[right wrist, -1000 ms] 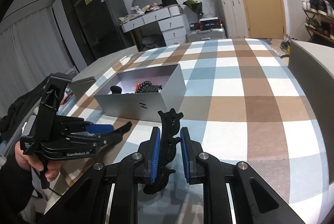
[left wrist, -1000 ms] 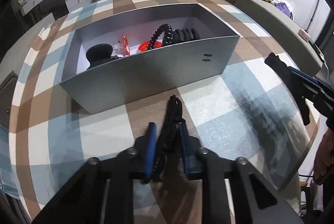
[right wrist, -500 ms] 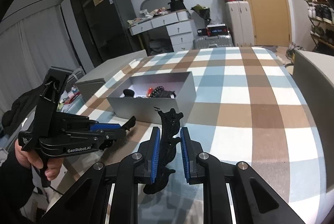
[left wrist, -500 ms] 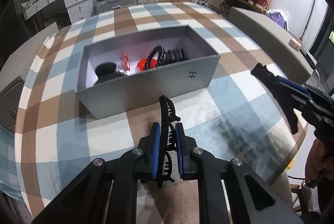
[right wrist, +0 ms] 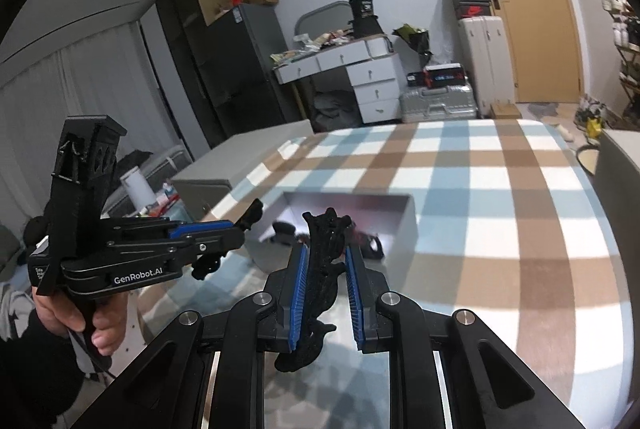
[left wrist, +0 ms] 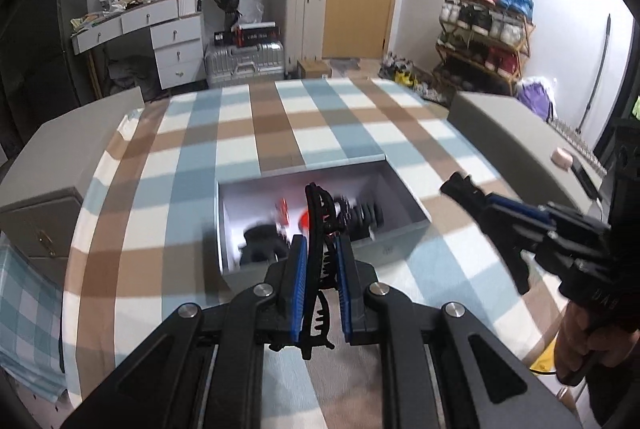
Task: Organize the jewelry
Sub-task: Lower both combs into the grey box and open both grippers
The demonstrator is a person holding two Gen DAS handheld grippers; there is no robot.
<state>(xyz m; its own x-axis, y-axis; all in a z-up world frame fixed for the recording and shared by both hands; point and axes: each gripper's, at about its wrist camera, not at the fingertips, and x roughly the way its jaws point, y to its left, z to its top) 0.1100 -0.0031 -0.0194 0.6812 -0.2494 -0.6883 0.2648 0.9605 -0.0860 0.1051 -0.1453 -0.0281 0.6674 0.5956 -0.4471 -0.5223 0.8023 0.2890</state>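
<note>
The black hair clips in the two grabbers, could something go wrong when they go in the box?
Maybe. The left gripper pinches its black claw clip edge-on, so it might twist or slip out. The gray box already holds a pile of black and red pieces, so a dropped clip could snag there. The right gripper also carries a clip close by, so the two could bump.

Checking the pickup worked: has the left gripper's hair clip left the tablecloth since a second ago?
Yes. The left gripper has lifted the black hair clip off the checked tablecloth; its tip now shows over the open grey box, not short of its front wall.
</note>
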